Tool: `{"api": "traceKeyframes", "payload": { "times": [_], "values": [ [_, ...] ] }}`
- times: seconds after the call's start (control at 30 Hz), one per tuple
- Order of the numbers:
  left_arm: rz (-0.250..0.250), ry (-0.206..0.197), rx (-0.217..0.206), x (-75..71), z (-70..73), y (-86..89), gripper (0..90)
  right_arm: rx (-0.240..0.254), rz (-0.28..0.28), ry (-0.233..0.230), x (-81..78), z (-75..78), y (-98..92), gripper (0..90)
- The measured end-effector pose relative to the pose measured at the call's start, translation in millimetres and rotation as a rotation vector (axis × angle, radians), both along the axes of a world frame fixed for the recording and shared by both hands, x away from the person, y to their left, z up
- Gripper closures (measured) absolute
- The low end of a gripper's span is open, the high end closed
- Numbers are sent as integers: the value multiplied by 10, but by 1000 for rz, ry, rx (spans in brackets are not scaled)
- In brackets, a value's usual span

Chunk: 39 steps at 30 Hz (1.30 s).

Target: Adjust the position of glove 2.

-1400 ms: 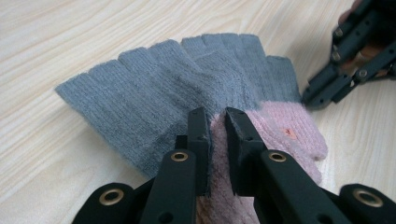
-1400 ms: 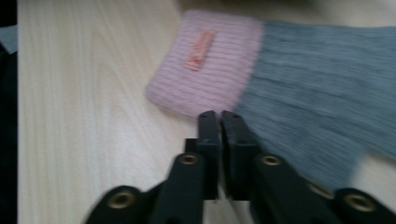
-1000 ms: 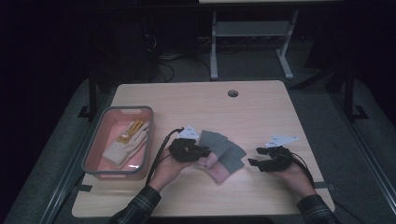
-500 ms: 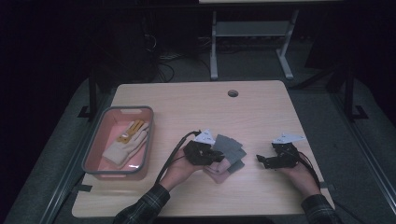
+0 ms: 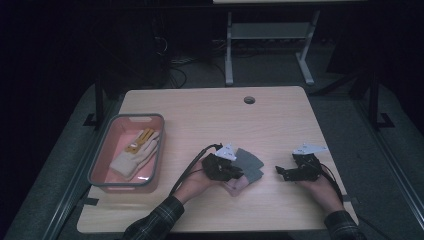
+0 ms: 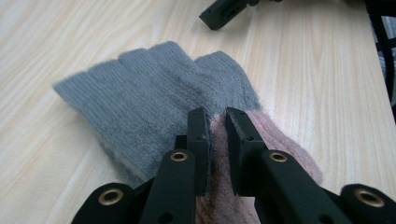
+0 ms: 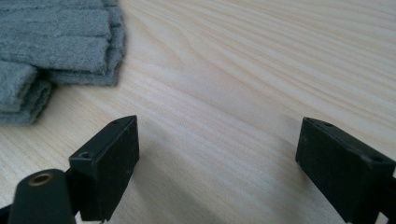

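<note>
table: pale wooden table top point(image 5: 210, 120) carried everything; the work sat at its near edge, right of centre.
bin: grey-rimmed pink plastic bin point(image 5: 99, 159) stood at the left, holding a cream knit glove with yellow fingertips point(image 5: 135, 154), well apart from the work.
glove: grey and pink knit glove point(image 5: 248, 165) lay flat on the wood between the two grippers; long axis ran from the pink cuff near the left hand out to the grey fingers point(image 6: 154, 84), which pointed away and toward the right side.
left gripper: left gripper point(image 6: 215, 133) was at the cuff end, jaws nearly together and pinching a fold of the pink knit.
right gripper: right gripper point(image 7: 217, 154) hovered low over bare wood, jaws spread wide, nothing between them; they had just been opening.
key relation: glove fingers point(image 7: 60, 42) lay ahead and to the left of the right jaws, near but apart.
judgement: left hand was nearer and already had hold; right would likely need to travel toward the fingertip end.
</note>
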<state>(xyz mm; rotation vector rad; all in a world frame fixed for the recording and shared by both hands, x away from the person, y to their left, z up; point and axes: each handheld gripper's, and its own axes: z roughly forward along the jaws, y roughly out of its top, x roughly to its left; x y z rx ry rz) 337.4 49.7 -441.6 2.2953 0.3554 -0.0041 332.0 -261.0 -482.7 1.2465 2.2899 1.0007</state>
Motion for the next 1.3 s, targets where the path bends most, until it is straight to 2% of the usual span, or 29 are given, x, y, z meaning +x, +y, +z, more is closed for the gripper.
{"api": "traceKeyframes", "payload": {
  "times": [0.1, 0.17, 0.27, 0.4, 0.43, 0.47, 0.5, 0.53, 0.6, 0.63, 0.73, 0.87, 0.97, 1.03, 1.13, 1.17, 1.23, 1.3],
  "values": [
    [-10, 13, 17, 5, -31, -10, 796, -1, 0, -1, 0, 0, -1, 132],
    [-6, 38, 18, 18, -61, -18, 789, 1, 0, 0, -2, 0, 1, 132],
    [0, 49, 18, 26, -67, -19, 752, 2, -4, 2, -7, 0, 1, 132],
    [32, 46, 25, 9, -32, -22, 495, 0, -3, 1, -11, 0, -1, 132],
    [67, 33, 45, -1, -6, -20, 402, -1, -1, -1, -11, 0, -3, 131],
    [67, 33, 45, -1, -6, -20, 353, -1, -1, -1, -11, 0, -3, 131],
    [107, 26, 69, -8, 12, -11, 289, -1, -2, 0, -12, 0, -2, 131],
    [112, 19, 86, 2, 19, 1, 260, -1, -1, 0, -12, 0, -2, 131],
    [157, 29, 74, 27, 10, 19, 200, -1, -2, 1, -13, 0, -2, 131],
    [157, 29, 74, 27, 10, 19, 173, 0, -3, 1, -14, 0, -1, 131],
    [180, 56, 64, 76, -15, 39, 150, 0, -2, 1, -17, 0, -1, 131],
    [177, 70, 87, 79, -89, -1, 132, 0, -4, 2, -17, 1, 0, 131],
    [192, 96, 58, 92, -143, 0, 128, 0, -3, 2, -17, 0, -1, 131],
    [190, 98, 61, 95, -147, 7, 128, 0, -2, 2, -19, 0, 0, 132],
    [201, 146, 35, 119, -215, 36, 129, -1, -1, 1, -20, 0, 0, 132],
    [201, 146, 35, 119, -215, 36, 129, 0, -1, 2, -20, 0, 0, 132],
    [195, 170, 23, 139, -241, 52, 134, -1, -1, 1, -20, 0, 0, 131],
    [193, 171, 18, 134, -243, 51, 140, -1, -1, 1, -20, 0, 0, 132]
  ]
}}
